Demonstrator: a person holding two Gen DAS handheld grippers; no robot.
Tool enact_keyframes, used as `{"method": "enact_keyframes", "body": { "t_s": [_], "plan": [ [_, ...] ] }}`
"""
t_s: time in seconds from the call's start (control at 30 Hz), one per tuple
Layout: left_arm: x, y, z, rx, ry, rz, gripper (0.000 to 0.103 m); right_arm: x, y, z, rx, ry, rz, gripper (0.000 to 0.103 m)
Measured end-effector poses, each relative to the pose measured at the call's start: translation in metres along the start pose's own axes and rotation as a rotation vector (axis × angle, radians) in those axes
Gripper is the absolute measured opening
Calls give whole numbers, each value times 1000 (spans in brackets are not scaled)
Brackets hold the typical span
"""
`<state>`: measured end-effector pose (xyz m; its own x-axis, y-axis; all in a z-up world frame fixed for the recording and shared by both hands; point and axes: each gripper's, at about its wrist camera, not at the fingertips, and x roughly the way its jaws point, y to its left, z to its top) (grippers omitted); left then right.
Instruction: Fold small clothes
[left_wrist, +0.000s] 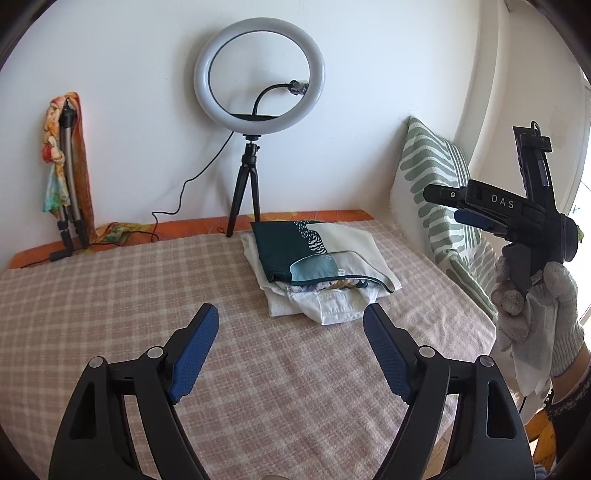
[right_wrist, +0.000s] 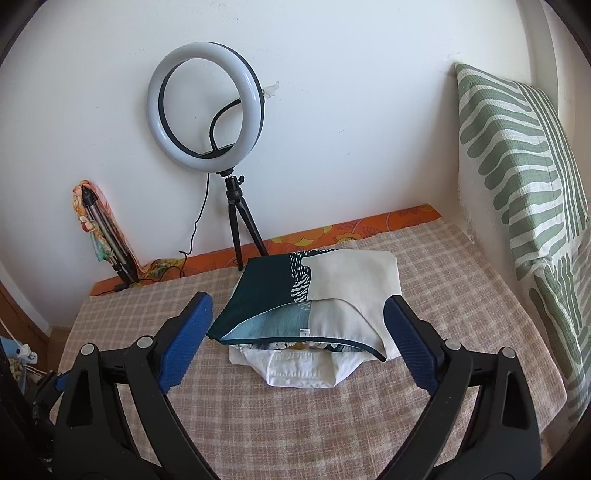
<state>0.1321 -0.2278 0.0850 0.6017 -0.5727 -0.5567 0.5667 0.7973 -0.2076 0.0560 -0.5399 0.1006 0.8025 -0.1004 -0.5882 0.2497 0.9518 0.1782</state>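
Note:
A stack of folded small clothes (left_wrist: 317, 266) lies on the checked bed cover (left_wrist: 129, 295). On top is a teal and cream garment (right_wrist: 306, 295), below it white pieces (right_wrist: 299, 371). My left gripper (left_wrist: 290, 321) is open and empty, held above the cover in front of the stack. My right gripper (right_wrist: 299, 314) is open and empty, its blue pads either side of the stack's near edge and above it. In the left wrist view the right gripper (left_wrist: 443, 206) shows at the right, held up by a gloved hand (left_wrist: 535, 306).
A ring light on a black tripod (left_wrist: 258, 74) stands at the wall behind the stack, with a cable (left_wrist: 184, 184) trailing left. A folded tripod wrapped in a coloured scarf (left_wrist: 66, 166) leans at the left. A green-striped pillow (right_wrist: 524, 177) leans at the right.

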Motion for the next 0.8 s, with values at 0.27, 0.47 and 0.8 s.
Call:
{"method": "enact_keyframes", "body": {
  "t_s": [0.27,0.47,0.8],
  "plan": [
    [-38,5,-23,46,-35,49,82,-38,35,-41,-41,-54,-73,103],
    [-58,8,-49,71,-46,62,85,-59,48,-72,14,-114,-66,103],
    [-75,9,-72,107,-111,123,100,-51,61,-110,8,-89,-97,103]
  ]
}}
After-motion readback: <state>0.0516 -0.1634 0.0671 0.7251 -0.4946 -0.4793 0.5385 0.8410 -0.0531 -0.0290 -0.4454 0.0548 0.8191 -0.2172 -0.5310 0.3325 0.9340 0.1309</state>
